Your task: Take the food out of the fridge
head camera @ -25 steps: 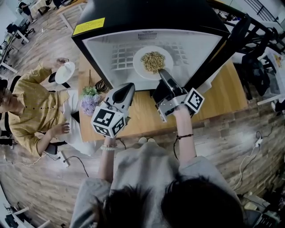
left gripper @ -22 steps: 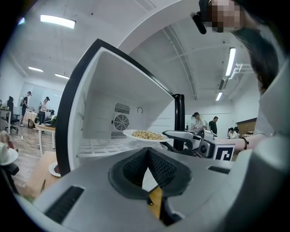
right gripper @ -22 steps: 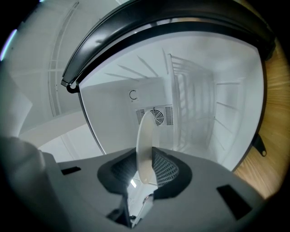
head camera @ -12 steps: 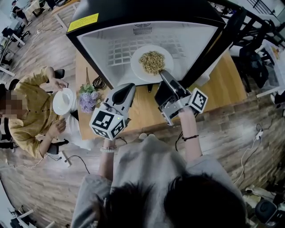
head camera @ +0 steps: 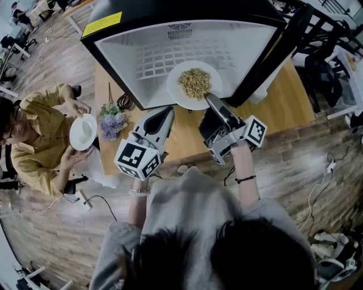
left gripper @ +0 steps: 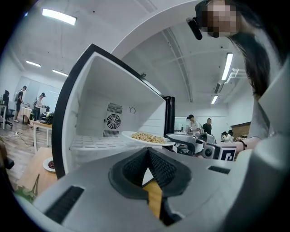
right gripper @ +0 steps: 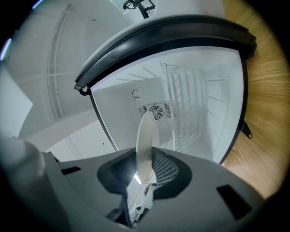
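The right tool [head camera: 210, 99] clamps the near rim of the plate [head camera: 174, 88], which lies ahead in the fridge [head camera: 122, 62]; the left tool [head camera: 165, 111] is closed, empty.

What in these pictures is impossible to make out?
The food: too small in the head view to name; the right gripper view shows the plate edge-on, hiding it.
The yellow label on the fridge: print too small in the head view.
The small dish: left gripper view, dark contents tiny, partly behind the fridge frame.
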A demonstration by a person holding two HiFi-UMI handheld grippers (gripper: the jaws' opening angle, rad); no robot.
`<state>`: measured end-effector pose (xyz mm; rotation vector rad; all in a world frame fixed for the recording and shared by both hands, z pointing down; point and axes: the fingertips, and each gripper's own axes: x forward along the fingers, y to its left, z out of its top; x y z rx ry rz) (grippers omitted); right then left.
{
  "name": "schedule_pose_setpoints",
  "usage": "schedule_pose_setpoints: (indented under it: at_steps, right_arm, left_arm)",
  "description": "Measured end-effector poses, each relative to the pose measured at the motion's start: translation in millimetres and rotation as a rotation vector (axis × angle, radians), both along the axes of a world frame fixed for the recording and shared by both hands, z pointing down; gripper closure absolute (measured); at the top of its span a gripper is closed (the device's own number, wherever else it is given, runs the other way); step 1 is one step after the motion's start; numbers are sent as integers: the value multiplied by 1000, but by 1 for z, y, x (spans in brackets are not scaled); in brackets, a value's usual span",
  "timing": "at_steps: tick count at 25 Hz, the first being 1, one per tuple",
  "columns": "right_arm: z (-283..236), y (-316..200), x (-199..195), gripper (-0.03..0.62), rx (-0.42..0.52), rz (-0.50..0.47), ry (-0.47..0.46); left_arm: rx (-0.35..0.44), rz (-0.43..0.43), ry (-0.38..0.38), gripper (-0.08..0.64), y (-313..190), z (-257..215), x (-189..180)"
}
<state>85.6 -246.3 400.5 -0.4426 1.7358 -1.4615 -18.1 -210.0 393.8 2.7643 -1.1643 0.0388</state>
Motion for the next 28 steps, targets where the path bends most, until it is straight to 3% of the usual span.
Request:
schedule_pose_setpoints:
  at_steps: [28]
  right_arm:
    - [2, 17, 2, 505, 4, -7, -8]
  left_arm:
    - [-5, 1, 12, 552, 3, 3, 2]
